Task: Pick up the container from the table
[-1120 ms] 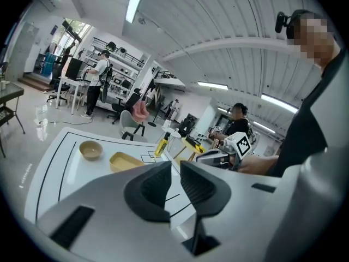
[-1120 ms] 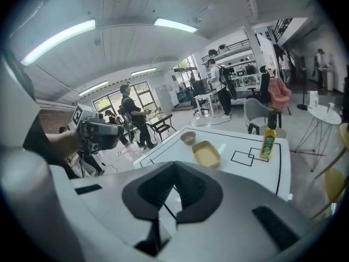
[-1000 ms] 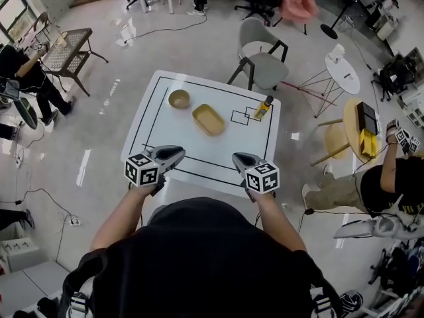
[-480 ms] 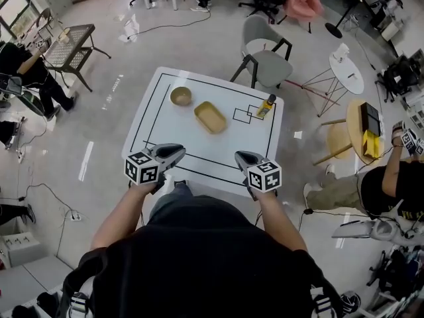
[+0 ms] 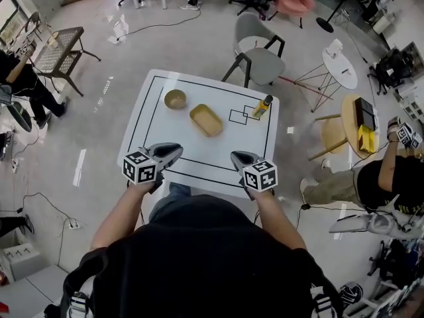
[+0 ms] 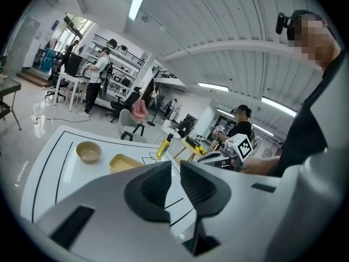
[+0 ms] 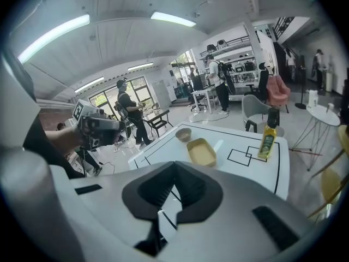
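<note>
The yellow rectangular container [image 5: 206, 120] lies empty near the middle of the white table [image 5: 218, 158], which is marked with black lines. It also shows as the container [image 6: 126, 162] in the left gripper view and as the container [image 7: 201, 152] in the right gripper view. My left gripper [image 5: 177, 150] hovers over the table's near left edge, well short of the container; the left gripper [image 6: 175, 165] shows a narrow gap between its jaws and holds nothing. My right gripper [image 5: 233, 155] hovers over the near right edge; the right gripper [image 7: 174, 165] is shut and empty.
A tan bowl [image 5: 175, 99] stands left of the container and a yellow oil bottle [image 5: 263, 106] right of it, by two black squares. Beyond the table's far side is a grey chair [image 5: 255, 53]. A seated person [image 5: 391, 184] and a round side table [image 5: 339, 71] are at the right.
The left gripper has shifted slightly forward and down over the table's near edge. The right gripper has stayed put. Nothing on the table has moved.
</note>
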Motion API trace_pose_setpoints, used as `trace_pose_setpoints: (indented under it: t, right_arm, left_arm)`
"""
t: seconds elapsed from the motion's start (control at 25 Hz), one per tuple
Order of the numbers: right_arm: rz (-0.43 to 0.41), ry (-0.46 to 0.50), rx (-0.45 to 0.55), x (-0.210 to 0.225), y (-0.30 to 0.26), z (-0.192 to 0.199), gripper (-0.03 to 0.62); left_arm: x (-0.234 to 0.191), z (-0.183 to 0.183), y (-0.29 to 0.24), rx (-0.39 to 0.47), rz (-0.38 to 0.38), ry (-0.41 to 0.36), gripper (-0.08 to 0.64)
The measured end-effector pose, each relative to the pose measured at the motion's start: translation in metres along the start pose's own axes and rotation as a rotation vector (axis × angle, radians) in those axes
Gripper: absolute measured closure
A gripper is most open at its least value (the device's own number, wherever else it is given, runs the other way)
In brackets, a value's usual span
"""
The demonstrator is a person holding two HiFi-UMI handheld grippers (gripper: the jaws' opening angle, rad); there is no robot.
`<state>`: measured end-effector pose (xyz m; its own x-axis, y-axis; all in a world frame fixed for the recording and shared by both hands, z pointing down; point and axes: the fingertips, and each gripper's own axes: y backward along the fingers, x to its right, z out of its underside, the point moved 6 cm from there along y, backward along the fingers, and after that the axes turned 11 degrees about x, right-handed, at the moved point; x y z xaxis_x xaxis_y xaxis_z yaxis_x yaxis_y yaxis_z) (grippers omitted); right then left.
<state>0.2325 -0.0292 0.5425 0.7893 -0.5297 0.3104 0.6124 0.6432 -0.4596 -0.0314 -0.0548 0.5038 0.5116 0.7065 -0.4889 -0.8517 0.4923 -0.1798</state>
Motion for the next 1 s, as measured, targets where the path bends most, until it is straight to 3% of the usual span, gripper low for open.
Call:
trace_pose_setpoints:
  t: [1.0]
  right_arm:
    - [0.014, -0.028, -0.062, 0.022, -0.089, -0.023, 0.586]
  left_arm:
    - [-0.086, -0.027, -0.013, -0.046, 0.0, 0.024, 0.505]
